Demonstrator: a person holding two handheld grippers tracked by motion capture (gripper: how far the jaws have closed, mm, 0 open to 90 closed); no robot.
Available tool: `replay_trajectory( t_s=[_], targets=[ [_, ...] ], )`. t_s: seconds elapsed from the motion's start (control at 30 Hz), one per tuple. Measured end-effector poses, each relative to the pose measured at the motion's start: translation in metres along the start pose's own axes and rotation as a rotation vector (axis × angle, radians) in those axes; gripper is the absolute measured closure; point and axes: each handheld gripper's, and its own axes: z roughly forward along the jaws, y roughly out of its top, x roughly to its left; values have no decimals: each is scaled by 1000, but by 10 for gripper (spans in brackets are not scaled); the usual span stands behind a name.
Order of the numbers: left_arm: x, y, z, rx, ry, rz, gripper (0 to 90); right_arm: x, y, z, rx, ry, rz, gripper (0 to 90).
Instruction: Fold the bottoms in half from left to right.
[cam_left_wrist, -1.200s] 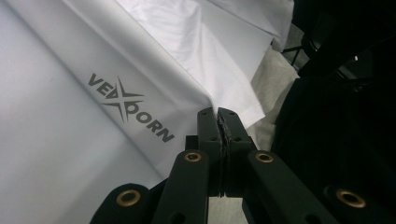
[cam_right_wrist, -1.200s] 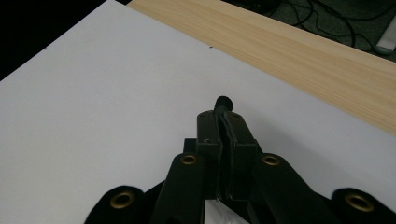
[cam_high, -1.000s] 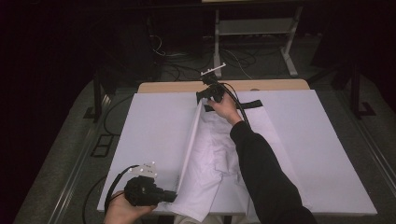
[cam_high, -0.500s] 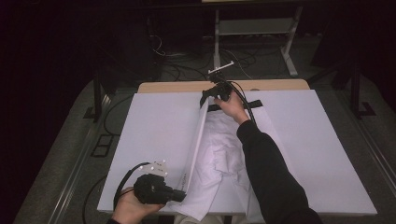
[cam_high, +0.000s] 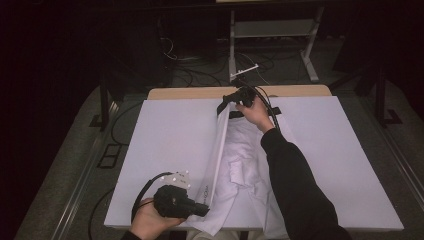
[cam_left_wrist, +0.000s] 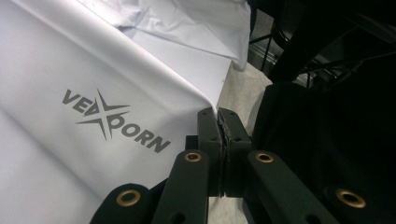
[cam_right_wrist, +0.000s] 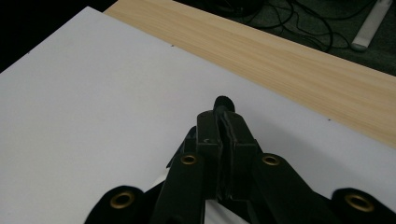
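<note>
The white garment bag (cam_high: 216, 165), lying from 12 to 6 o'clock at the middle of the tabletop (cam_high: 165, 145), is clenched at both ends by the left gripper (cam_high: 197, 209) and right gripper (cam_high: 231, 100) (fingers pressed together), so tension should be kept even while it is folded.
</note>
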Motion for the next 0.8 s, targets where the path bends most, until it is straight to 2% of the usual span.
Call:
replay_trajectory(
  t_s=[0.3,0.67,0.8],
  targets=[
    [-2,14,14,-4,-36,30,877,-14,-5,-10,-4,-11,11,846],
    [-8,33,33,10,-85,79,878,-18,-6,-15,4,-16,15,846],
    [-10,38,38,6,-103,86,877,-20,-6,-18,2,-19,7,847]
  ],
)
